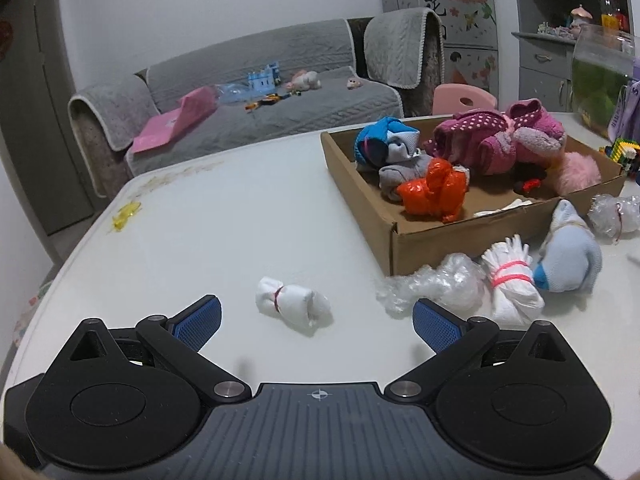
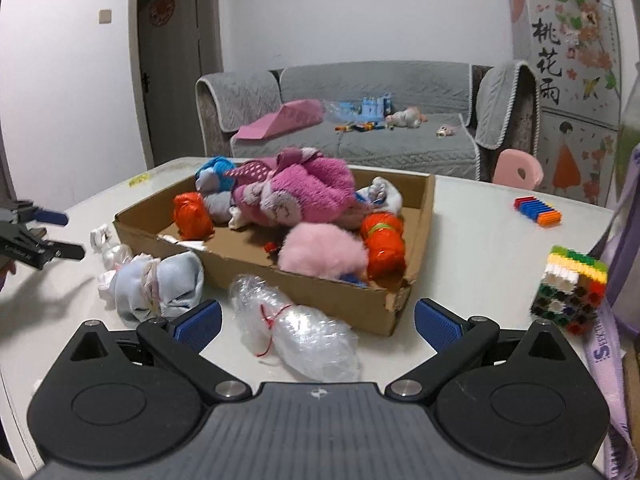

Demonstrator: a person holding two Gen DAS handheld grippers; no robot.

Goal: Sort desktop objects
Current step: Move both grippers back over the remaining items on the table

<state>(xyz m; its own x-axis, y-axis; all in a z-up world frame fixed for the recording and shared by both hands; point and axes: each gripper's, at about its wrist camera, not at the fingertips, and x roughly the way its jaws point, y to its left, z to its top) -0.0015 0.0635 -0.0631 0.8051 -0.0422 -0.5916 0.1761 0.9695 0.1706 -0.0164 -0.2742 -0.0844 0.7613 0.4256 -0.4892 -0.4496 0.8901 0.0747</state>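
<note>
lay on the white table (image 1: 208, 216) before the spread, empty left gripper (image 1: 316, 322): white sock roll (image 1: 293, 306), long axis left-right. gaped likewise over bubble-wrap bundle (image 2: 298, 340): right gripper (image 2: 318, 324), beside cardboard box (image 2: 320, 294).

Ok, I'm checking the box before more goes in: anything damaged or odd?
Yes. The cardboard box has a torn, crumpled near corner in the right wrist view, by the right gripper, so that wall looks weak. Nothing looks spilled.

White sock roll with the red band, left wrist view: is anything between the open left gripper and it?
Nothing visible. The white sock roll lies alone on the bare table just ahead of the left gripper, whose jaws are spread wide; the clear plastic bundle sits off to its right.
</note>
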